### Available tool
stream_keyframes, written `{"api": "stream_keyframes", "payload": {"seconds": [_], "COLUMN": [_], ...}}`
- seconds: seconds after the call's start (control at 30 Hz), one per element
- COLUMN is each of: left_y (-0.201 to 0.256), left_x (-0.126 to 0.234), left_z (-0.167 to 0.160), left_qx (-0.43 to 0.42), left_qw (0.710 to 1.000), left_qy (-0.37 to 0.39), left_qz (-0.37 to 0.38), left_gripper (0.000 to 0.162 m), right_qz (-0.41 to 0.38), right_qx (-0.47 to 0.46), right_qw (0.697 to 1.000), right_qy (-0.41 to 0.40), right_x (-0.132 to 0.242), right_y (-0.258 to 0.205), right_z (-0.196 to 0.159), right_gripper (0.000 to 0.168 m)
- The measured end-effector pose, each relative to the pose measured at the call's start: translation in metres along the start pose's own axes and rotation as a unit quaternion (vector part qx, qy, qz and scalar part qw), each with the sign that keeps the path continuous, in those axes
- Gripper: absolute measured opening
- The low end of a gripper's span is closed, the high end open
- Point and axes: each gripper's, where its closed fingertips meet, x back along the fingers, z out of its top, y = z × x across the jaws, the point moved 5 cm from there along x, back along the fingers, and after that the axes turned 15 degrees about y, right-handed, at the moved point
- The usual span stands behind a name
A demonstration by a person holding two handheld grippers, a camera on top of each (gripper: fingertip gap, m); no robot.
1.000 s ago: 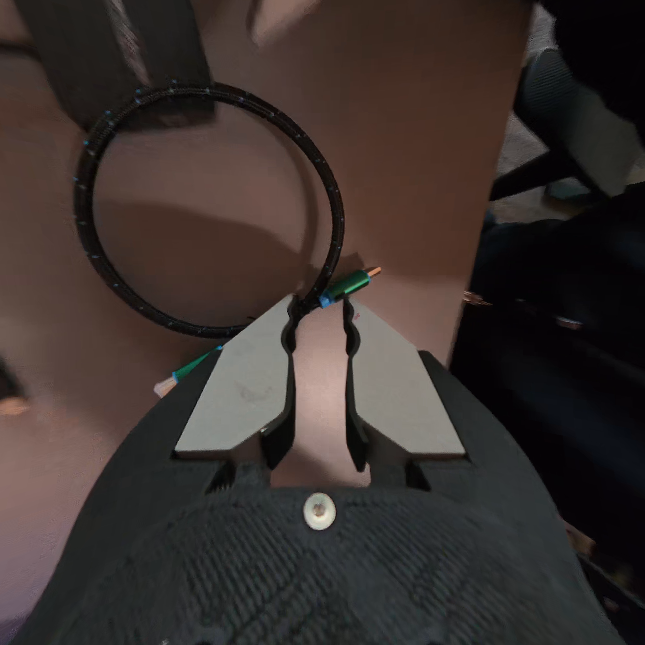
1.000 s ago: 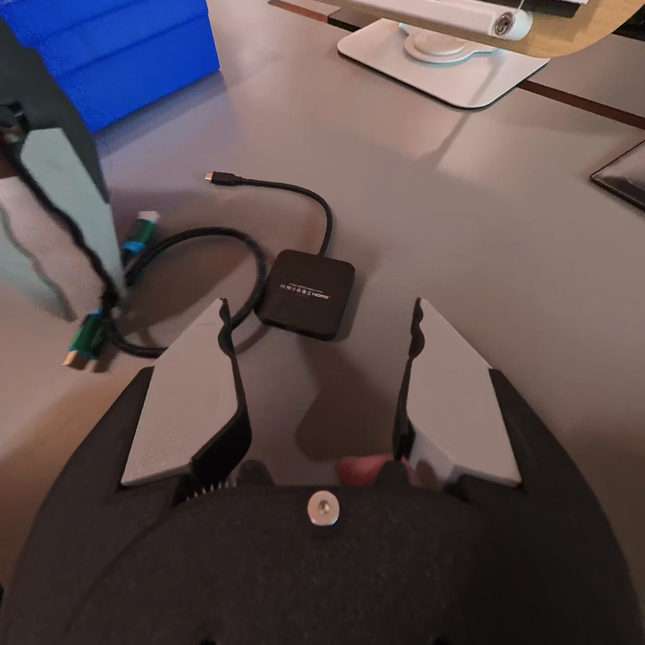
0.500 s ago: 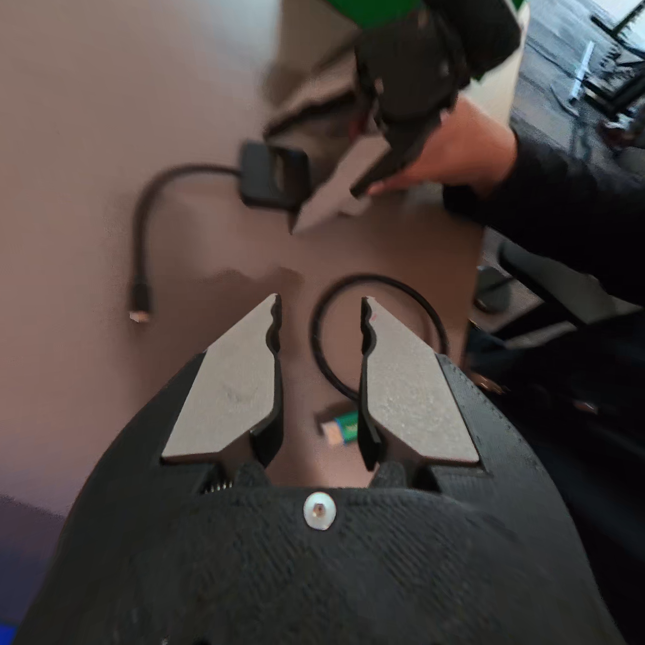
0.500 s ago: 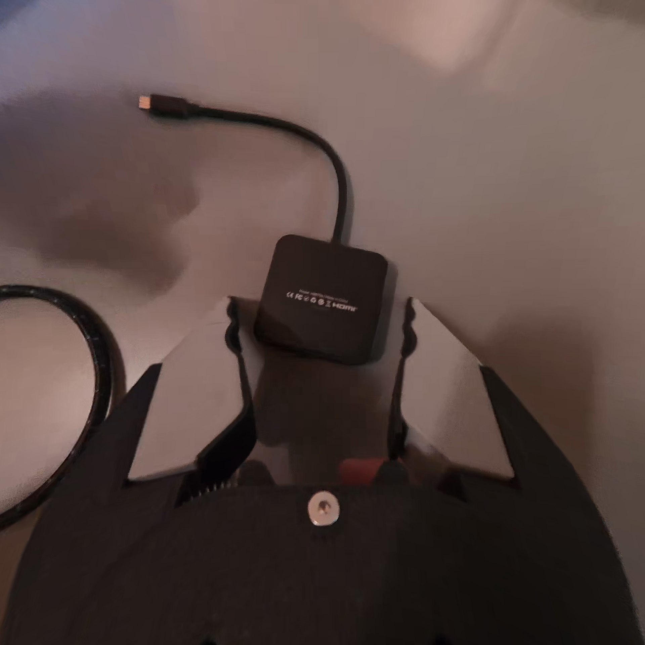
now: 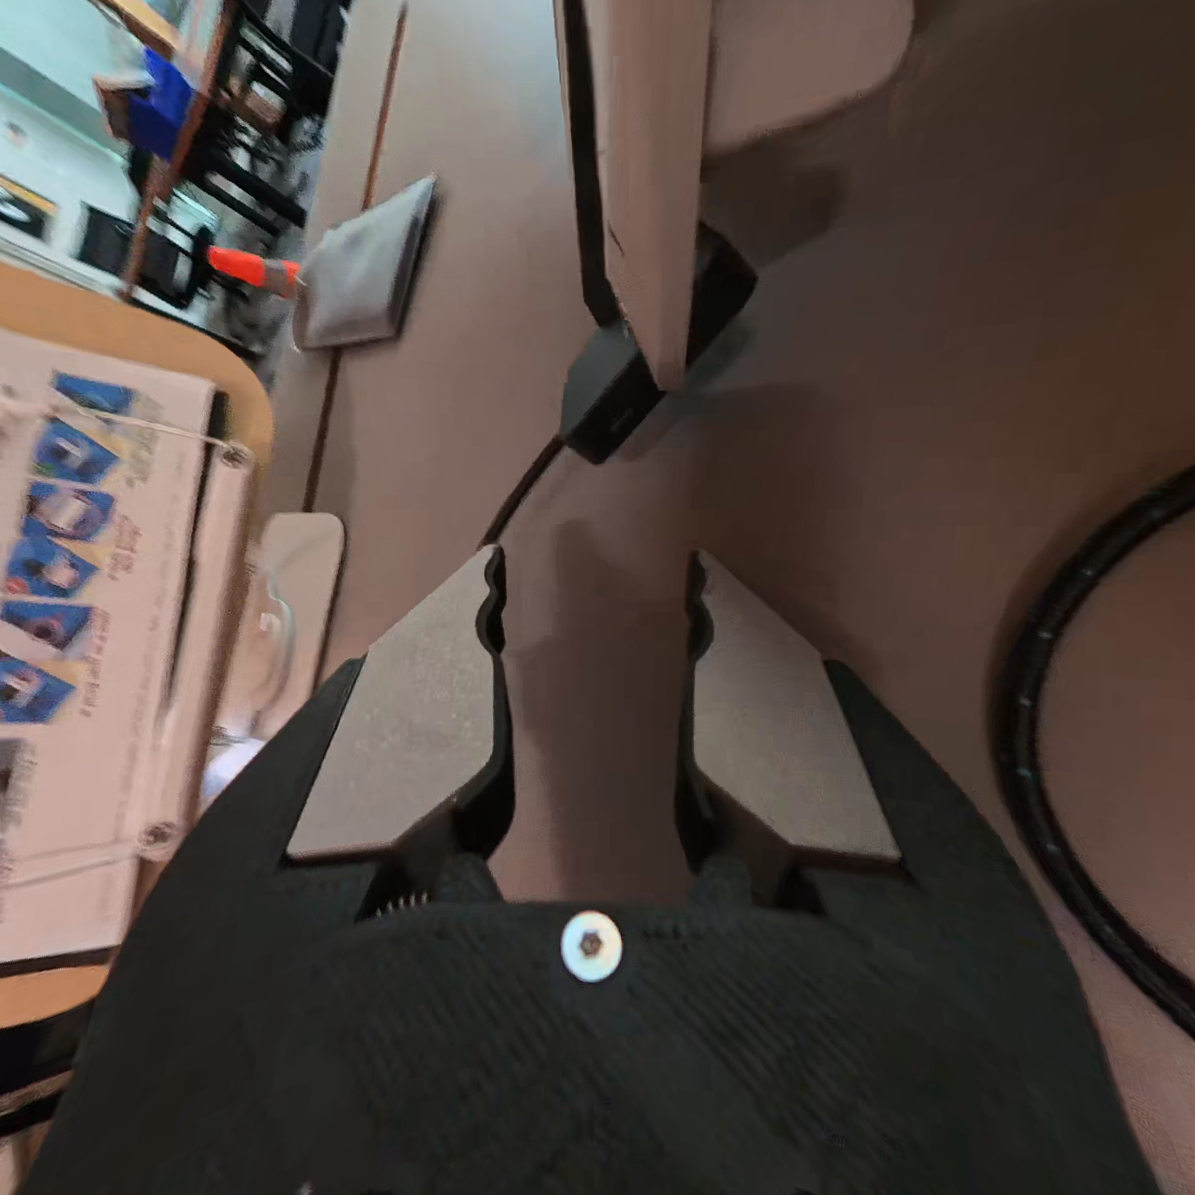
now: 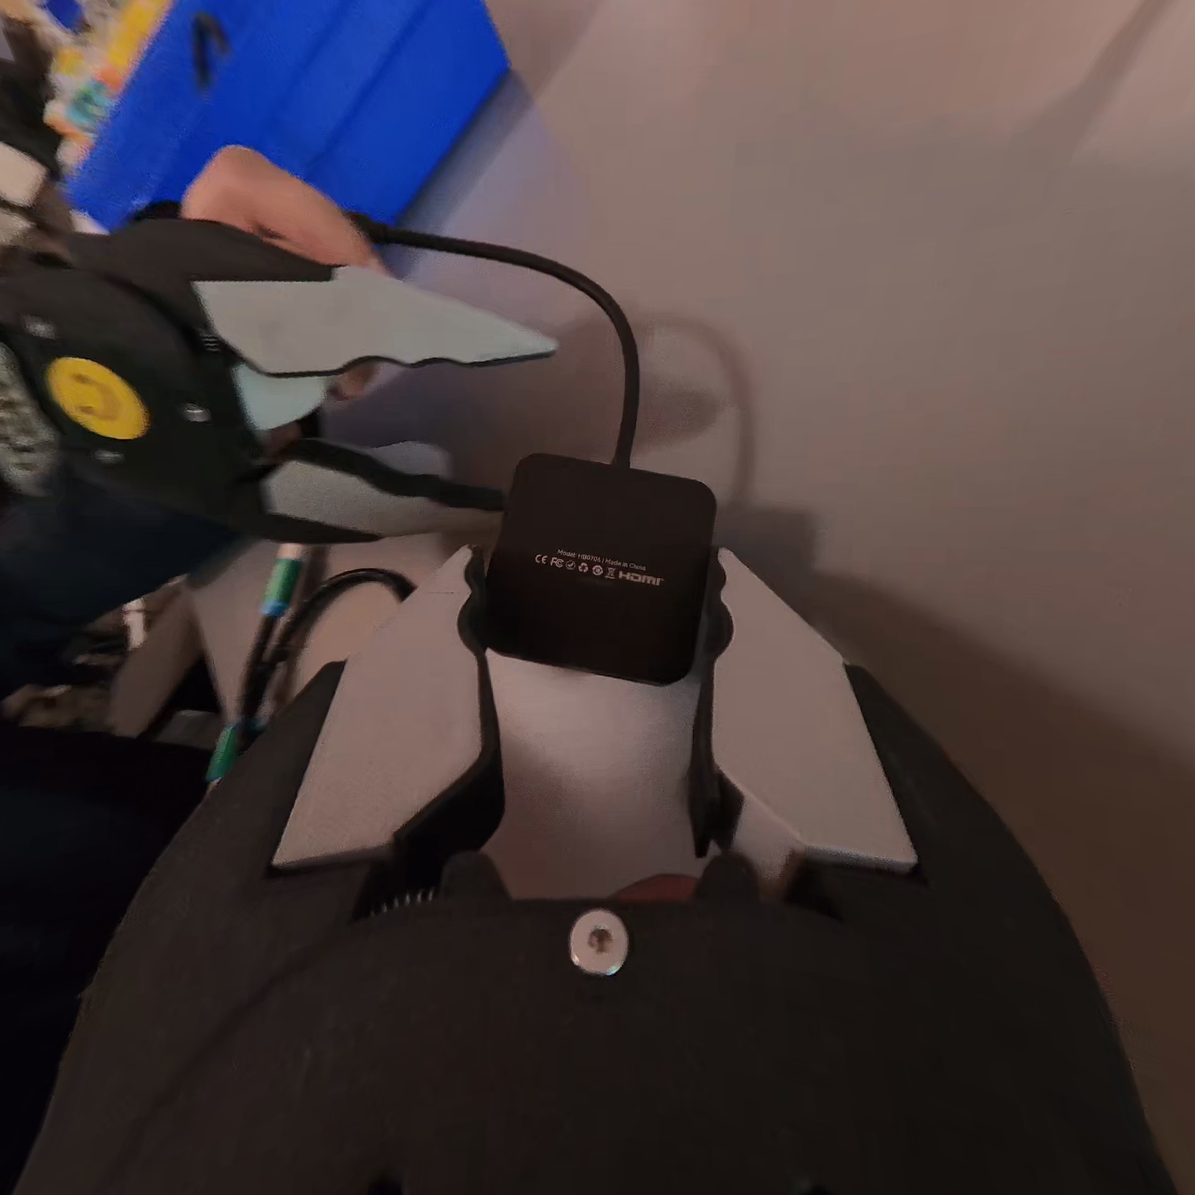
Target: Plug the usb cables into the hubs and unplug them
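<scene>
Both claws were seen over a grey table. By the right claw a small black square adapter box was gripped, its two sides pressed between the grey fingertips, white printing facing up. A thin black lead was seen running from the far edge of the box and curving away to the left, toward a person's hand behind the other tool. Whether the box was lifted clear of the table could not be told.

The left claw was held partly spread with nothing between its fingers, and it was pointed at the same box, near it but apart. In the left wrist view one finger of the right claw was seen lying against the box.

A loop of black braided cable was laid on the table just to the right of the left claw; its green plugs were seen in the right wrist view, left of the right claw. A blue bin stood at the far left of the table.
</scene>
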Motion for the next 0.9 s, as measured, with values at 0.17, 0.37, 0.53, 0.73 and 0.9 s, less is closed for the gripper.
{"api": "stream_keyframes", "payload": {"seconds": [0.17, 0.37, 0.53, 0.73, 0.9], "left_y": [-0.009, -0.031, -0.019, -0.006, 0.008], "left_x": [-0.008, 0.003, 0.016, 0.007, -0.002], "left_z": [0.022, 0.004, 0.018, 0.046, 0.038], "left_qx": [-0.061, -0.061, 0.076, 0.06, 0.031], "left_qw": [0.994, 0.99, 0.988, 0.983, 0.989], "left_qy": [0.08, 0.004, 0.125, 0.168, 0.141], "left_qz": [0.042, 0.126, 0.048, 0.039, 0.022], "left_gripper": [0.042, 0.023, 0.031, 0.034, 0.042], "right_qz": [0.06, 0.041, 0.044, 0.086, 0.175], "right_qx": [0.004, -0.019, -0.034, -0.051, -0.06], "right_qw": [0.998, 0.998, 0.998, 0.995, 0.983], "right_qy": [-0.036, -0.037, -0.002, -0.002, -0.023], "right_x": [0.006, 0.004, 0.005, 0.007, 0.008], "right_y": [-0.007, 0.014, 0.02, 0.009, -0.018], "right_z": [0.003, 0.009, 0.013, 0.009, 0.008], "right_gripper": [0.065, 0.066, 0.066, 0.066, 0.066]}}
